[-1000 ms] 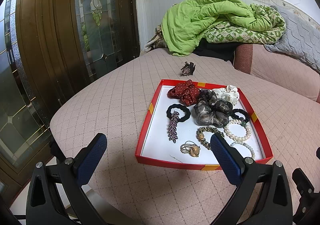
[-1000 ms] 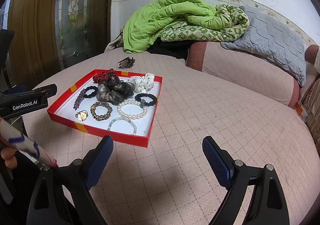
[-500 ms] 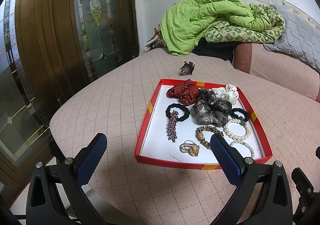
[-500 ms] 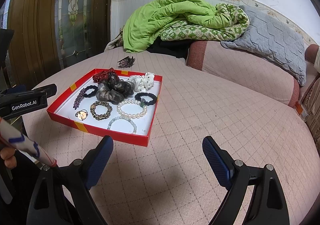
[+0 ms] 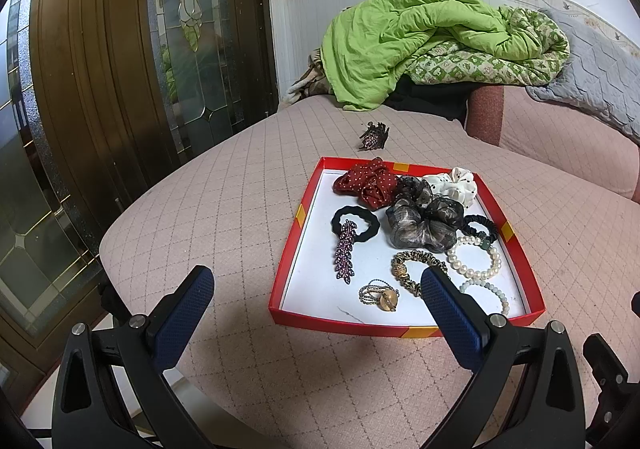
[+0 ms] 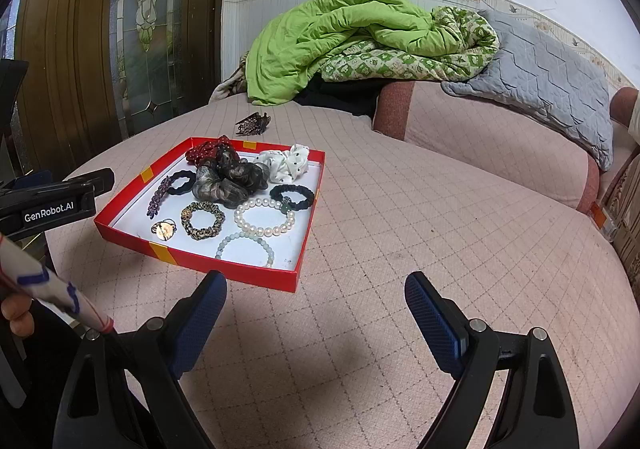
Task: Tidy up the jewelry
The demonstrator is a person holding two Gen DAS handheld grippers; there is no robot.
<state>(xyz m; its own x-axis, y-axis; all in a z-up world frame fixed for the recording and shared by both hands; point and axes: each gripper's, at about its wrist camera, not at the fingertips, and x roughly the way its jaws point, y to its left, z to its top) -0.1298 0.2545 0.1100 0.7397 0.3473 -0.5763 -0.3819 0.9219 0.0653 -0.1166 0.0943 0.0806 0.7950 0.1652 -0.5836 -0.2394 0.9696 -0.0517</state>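
Observation:
A red tray (image 5: 294, 245) (image 6: 120, 227) with a white floor lies on the pink quilted bed. It holds several scrunchies, a pearl bracelet (image 5: 476, 259) (image 6: 264, 215), a pale bead bracelet (image 6: 246, 245), a purple leaf clip (image 5: 345, 251) and a gold ring piece (image 5: 380, 295). A dark claw clip (image 5: 374, 137) (image 6: 252, 124) lies on the bed beyond the tray. My left gripper (image 5: 316, 285) is open and empty, just short of the tray's near edge. My right gripper (image 6: 316, 289) is open and empty, near the tray's right front corner.
A green quilt (image 5: 412, 41) and a grey pillow (image 6: 544, 77) are heaped at the back of the bed. A wooden door with glass panels (image 5: 120, 69) stands at the left. The bed's rounded edge (image 5: 116, 225) drops off at the left.
The left wrist view has shifted very slightly, with the tray a touch lower and left in frame. Both grippers remain open and empty.

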